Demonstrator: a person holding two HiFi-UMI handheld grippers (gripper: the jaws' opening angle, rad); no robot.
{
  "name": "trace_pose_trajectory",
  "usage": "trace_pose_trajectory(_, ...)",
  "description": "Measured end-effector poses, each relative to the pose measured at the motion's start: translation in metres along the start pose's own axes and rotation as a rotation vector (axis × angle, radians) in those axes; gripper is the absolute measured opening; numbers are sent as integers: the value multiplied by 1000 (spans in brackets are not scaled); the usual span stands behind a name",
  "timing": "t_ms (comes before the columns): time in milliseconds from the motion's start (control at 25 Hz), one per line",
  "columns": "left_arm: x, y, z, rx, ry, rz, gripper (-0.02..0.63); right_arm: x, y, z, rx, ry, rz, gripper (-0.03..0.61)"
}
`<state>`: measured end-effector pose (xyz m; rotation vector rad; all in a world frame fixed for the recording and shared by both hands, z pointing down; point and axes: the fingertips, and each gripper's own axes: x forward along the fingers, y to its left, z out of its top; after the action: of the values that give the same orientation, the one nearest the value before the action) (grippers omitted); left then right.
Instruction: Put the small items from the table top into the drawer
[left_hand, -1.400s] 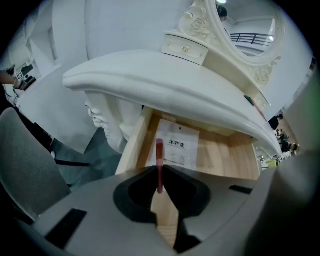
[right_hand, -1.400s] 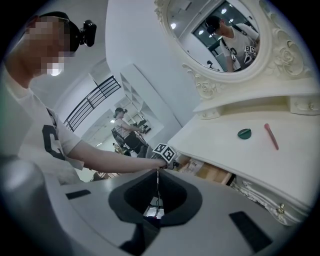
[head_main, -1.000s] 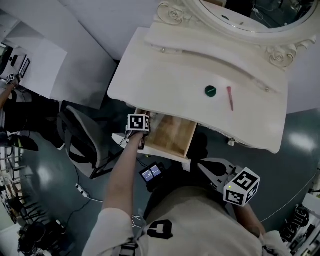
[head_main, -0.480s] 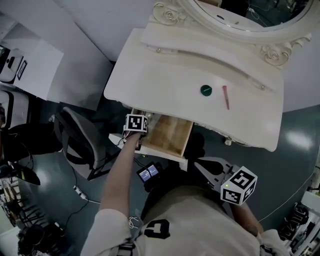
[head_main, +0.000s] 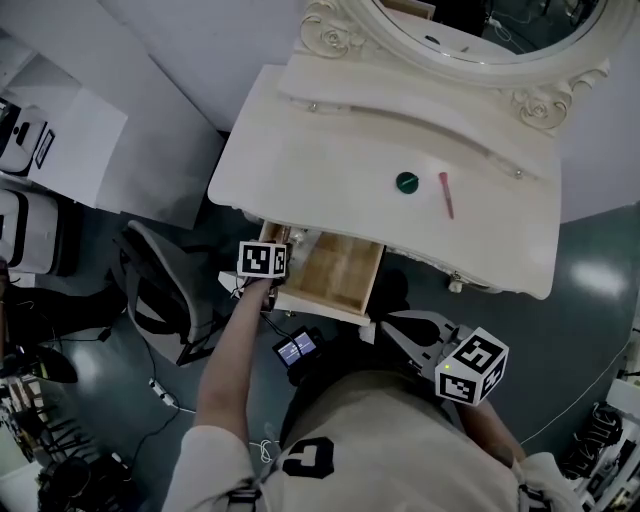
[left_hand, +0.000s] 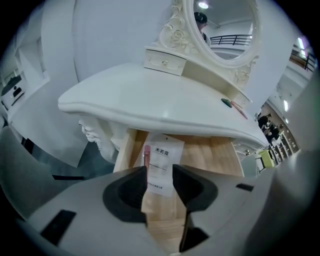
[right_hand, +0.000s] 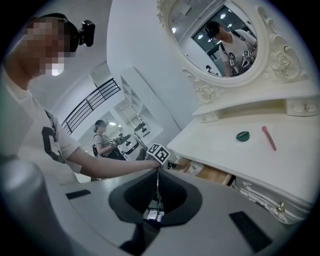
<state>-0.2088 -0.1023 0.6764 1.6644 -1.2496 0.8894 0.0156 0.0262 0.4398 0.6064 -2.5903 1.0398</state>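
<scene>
My right gripper (right_hand: 157, 175) is nearest to me, at about 4 o'clock in the head view. It hangs before my body, its jaws are pressed together and nothing is between them.

At about 10 o'clock from it is my left gripper (left_hand: 160, 172). It stands over the front left corner of the open wooden drawer (head_main: 345, 275) and points steeply down. Its jaws stand well apart and grip nothing; they have just been opening. Through the gap I look into the drawer. A white paper tag (left_hand: 164, 162) with print lies on the wooden bottom. A thin pink stick (left_hand: 146, 155) lies just beside the tag, at its 9 o'clock edge. I cannot tell if the two touch.

Farther away, at 12 o'clock from the drawer, the white surface (head_main: 300, 150) carries two small things. One is a green round item (head_main: 406, 182). The other is a long pink item (head_main: 446, 194), near it at 3 o'clock, and the two lie apart. Behind them, at 12 o'clock, is the oval mirror (head_main: 480, 30) in its carved frame.

Compared with a second ago, the left gripper sits a little nearer to me. The right gripper keeps its place with the jaws closed. The green round item and the long pink item lie on the surface as before.
</scene>
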Motion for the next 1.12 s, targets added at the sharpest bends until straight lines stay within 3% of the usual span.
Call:
trace_pose_trajectory(600, -47, -19, 11, 5, -143, -44, 206, -5, 9, 2, -33, -22, -31, 29)
trace_pose_trajectory(840, -81, -31, 23, 75, -223, -56, 206, -4, 14, 2, -52, -27, -34, 29)
trace_pose_trajectory(1120, -121, -65, 38, 137, -331, -138, 206, -4, 18, 0, -74, -41, -73, 29)
